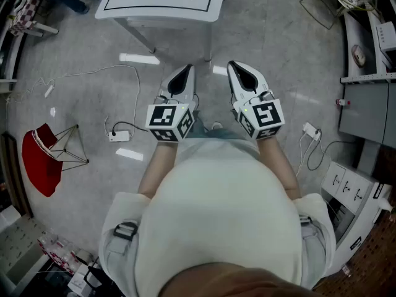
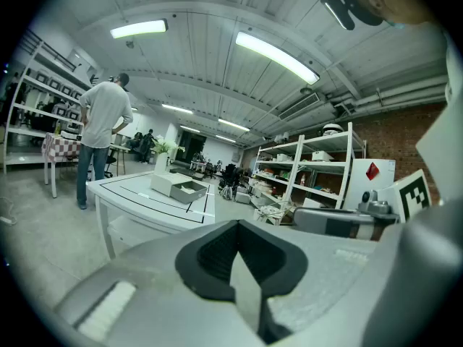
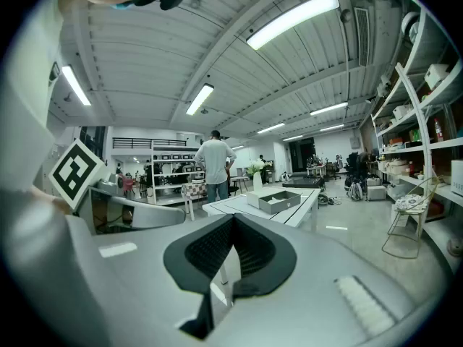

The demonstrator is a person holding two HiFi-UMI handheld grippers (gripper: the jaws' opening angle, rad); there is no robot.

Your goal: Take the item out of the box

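Head view, left to right. One red fabric thing on a wire frame [image 1: 42, 159] is lying on the grey floor [image 1: 80, 98] at far left. One white power strip [image 1: 119, 136] with its cable is lying just right of it.

Two grippers are being held side by side at waist height, near each other but apart: the left gripper [image 1: 184, 73] and the right gripper [image 1: 238, 72]. Both are pointing toward the one white table [image 1: 161, 8] standing farther off. Only open floor is lying between them and it.

At right, a grey cabinet [image 1: 365, 110] and a white drawer unit [image 1: 349, 193] are standing along the edge. A white plug [image 1: 310, 130] with its cable is lying near them.

Left gripper view: the left gripper [image 2: 237, 226] is pressing its jaws tip to tip, gripping nothing. A person [image 2: 101, 132] is standing at the table's far left. The table [image 2: 145, 204] is carrying one open box [image 2: 179, 186]. White shelving [image 2: 311, 172] is standing to the right.

Right gripper view: the right gripper [image 3: 231, 219] is likewise holding its jaws together on nothing. The same person [image 3: 215, 166] is standing left of the table [image 3: 239, 207]. The box [image 3: 273, 201] is sitting on top, well apart from both grippers. Its contents are too small to make out. A wire rack [image 3: 409, 226] is standing at far right.
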